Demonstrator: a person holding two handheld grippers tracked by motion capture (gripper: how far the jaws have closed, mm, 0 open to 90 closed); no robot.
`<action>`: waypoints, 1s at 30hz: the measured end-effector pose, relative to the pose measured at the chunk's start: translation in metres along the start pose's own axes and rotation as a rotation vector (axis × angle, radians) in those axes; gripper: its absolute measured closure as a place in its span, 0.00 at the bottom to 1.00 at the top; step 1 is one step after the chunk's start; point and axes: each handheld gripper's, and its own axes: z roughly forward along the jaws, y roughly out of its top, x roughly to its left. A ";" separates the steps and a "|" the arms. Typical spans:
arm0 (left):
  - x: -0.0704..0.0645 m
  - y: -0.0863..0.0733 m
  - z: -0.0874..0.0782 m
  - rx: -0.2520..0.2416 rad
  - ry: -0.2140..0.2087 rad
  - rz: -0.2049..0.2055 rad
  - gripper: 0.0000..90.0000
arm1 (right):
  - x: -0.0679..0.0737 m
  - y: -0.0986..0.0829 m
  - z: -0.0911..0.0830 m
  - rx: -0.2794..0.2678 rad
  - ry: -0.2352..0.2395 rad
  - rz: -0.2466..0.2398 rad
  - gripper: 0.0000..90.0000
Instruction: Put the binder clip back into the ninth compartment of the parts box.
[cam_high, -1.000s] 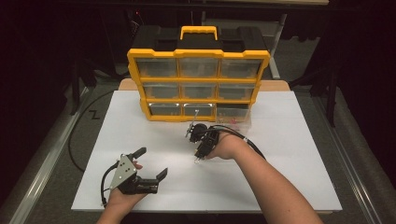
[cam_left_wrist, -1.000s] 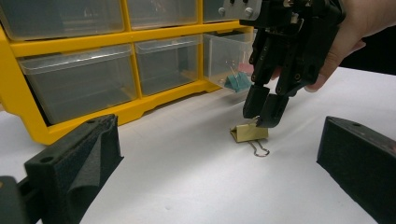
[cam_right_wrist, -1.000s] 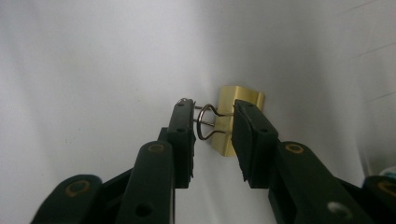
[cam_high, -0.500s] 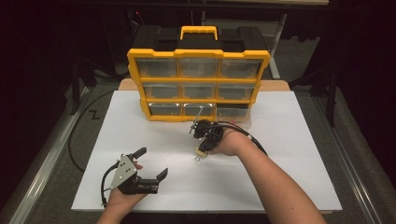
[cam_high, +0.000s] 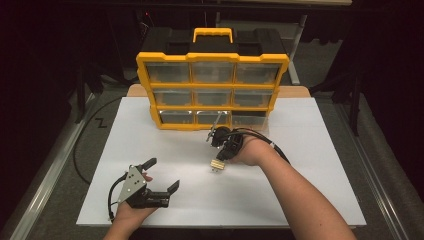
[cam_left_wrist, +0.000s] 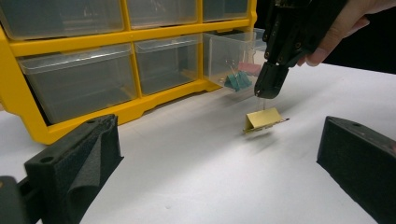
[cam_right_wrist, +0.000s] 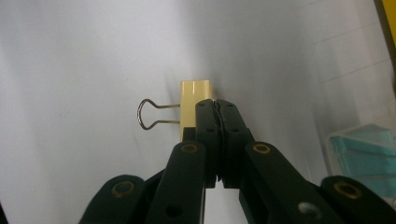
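Pinching yellow binder clip (cam_right_wrist: 195, 103), right tool (cam_right_wrist: 217, 103)

White table (cam_high: 320, 200): yellow drawer organizer (cam_high: 212, 90) at rear.

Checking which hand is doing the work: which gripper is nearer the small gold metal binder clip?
Right. The right gripper is shut on the gold metal binder clip by its wire handle; the left gripper stands open and apart, nearer the person.

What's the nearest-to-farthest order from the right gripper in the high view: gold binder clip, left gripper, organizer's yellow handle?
From the right gripper:
1. Gold binder clip, hanging in its shut jaws.
2. Left gripper, open, toward the table's near-left.
3. Yellow handle, atop the organizer at the back.
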 end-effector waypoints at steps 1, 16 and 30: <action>0.000 0.000 0.000 0.000 0.000 0.001 0.00 | 0.000 -0.001 -0.001 0.003 0.002 -0.007 1.00; 0.000 -0.001 0.001 0.003 0.002 0.001 0.00 | -0.003 -0.022 -0.013 0.031 0.020 0.008 1.00; 0.000 -0.001 0.001 0.004 0.002 0.000 0.00 | -0.011 -0.042 -0.024 0.050 0.021 0.021 1.00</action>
